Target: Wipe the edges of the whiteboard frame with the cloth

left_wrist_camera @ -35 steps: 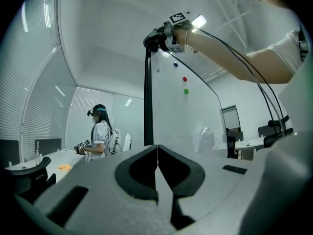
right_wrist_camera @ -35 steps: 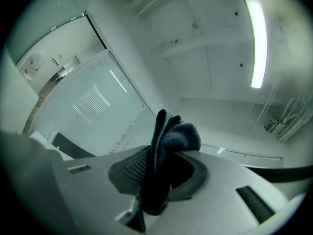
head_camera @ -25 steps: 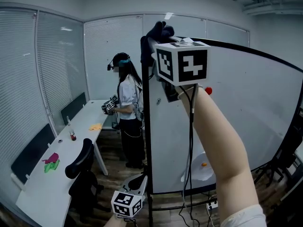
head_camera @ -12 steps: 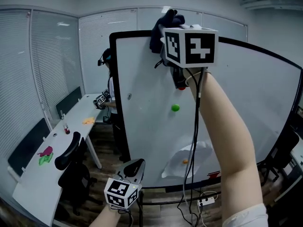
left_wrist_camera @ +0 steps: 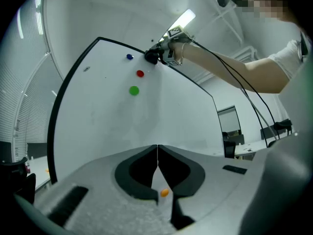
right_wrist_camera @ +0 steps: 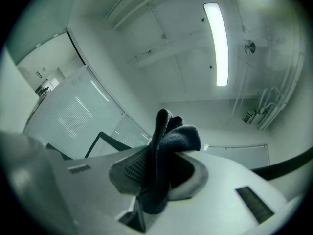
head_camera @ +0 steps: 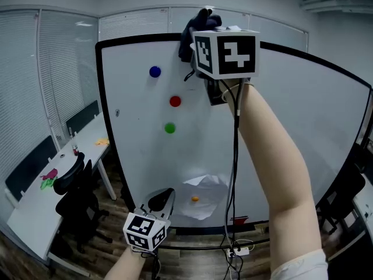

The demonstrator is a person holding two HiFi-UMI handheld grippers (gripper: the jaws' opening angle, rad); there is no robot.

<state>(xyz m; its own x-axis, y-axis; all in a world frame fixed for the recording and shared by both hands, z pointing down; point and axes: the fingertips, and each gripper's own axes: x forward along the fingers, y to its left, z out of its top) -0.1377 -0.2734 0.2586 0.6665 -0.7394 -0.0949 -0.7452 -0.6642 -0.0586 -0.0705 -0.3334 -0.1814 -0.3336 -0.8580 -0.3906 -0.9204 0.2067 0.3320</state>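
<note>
Right claw (right_wrist_camera: 155, 173), clamping the dark crumpled cloth (head_camera: 198, 25), is sliding rightward from the corner along the whiteboard's black top frame edge (head_camera: 140, 37), so wiping is progressing; left claw (left_wrist_camera: 157, 163) is hanging closed, empty.

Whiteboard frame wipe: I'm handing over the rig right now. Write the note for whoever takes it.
Right gripper: shut on the dark cloth, raised to the top edge of the whiteboard frame.
Left gripper: shut, empty, held low in front of the board.
Done: cannot tell which stretches are already wiped.
Left: probably run the cloth along the top edge, then the sides and bottom.
</note>
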